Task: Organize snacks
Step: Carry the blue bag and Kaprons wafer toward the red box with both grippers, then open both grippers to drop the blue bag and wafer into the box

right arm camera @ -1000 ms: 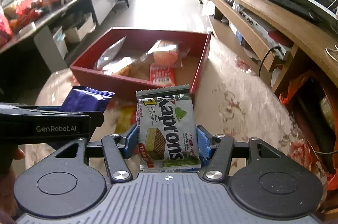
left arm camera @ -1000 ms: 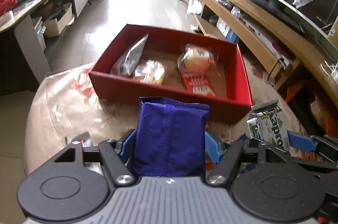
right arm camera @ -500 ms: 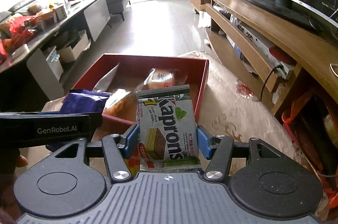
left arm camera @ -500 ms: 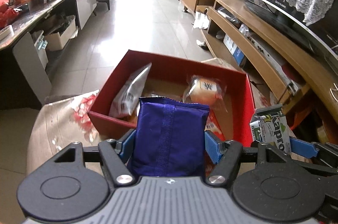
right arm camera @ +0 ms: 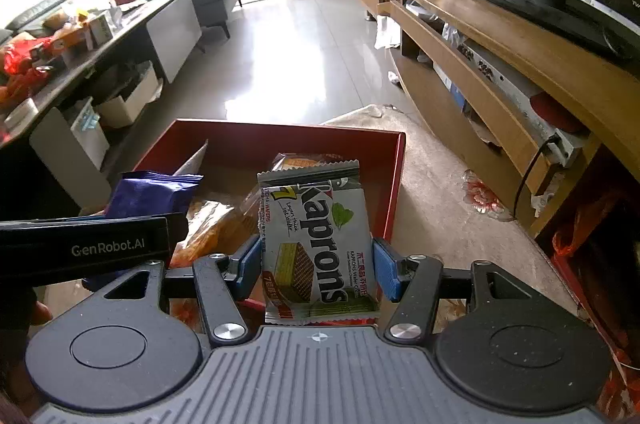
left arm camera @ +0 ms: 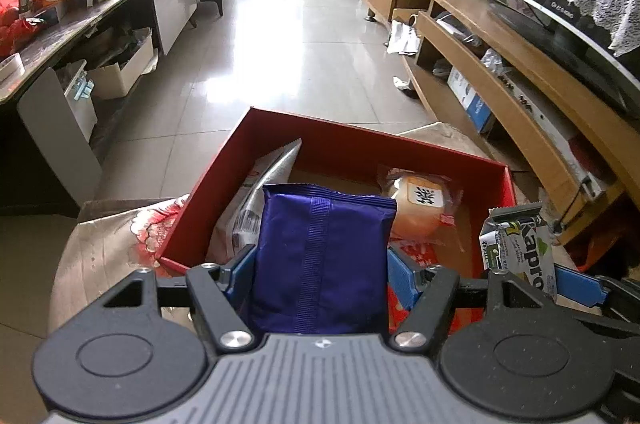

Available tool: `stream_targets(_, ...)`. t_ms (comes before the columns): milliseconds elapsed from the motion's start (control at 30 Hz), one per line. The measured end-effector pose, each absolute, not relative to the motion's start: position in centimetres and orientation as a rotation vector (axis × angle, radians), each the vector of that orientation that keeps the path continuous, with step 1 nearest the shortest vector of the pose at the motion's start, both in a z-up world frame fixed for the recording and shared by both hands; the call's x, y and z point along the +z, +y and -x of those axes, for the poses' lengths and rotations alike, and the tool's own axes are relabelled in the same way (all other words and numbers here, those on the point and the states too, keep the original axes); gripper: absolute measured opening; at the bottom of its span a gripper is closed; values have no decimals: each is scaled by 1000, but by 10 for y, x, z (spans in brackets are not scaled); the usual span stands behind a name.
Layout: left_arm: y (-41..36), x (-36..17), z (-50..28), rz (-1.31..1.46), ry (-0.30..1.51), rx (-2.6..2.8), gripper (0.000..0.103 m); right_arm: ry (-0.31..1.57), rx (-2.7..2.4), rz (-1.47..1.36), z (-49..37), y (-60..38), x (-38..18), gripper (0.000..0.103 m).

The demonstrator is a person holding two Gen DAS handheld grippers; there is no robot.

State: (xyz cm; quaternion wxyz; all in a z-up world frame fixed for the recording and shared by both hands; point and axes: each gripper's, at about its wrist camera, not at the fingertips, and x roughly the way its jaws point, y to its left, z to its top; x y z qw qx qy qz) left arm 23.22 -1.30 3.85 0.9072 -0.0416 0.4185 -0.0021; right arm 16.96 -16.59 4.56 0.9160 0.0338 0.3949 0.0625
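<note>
Box (left arm camera: 352,140) snacks part-hidden (behind packets (left arm camera: 320,256))

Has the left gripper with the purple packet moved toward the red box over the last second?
Yes. The left gripper carried the purple packet forward over the red box: the box's near wall, earlier beyond the packet, is now beneath it.

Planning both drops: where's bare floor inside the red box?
Free: cardboard floor of the red box along its far wall, between the silver packet and the bun; also a strip right of the bun. Crowded: near-left, where silver packet and orange snack bag overlap.
</note>
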Motion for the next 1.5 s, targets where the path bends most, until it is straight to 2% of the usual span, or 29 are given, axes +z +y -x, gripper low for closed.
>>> stream_targets(533,-10,20,-251,69,909,29,68,848,129,-61,-191,-162,30,66)
stream_targets(900,-6,22,-249,71,908,32,70,846,125,-43,-192,-161,27,76)
stream_targets(1500,-3,28,-240,88,896,24,70,828,121,-37,-187,-162,31,78)
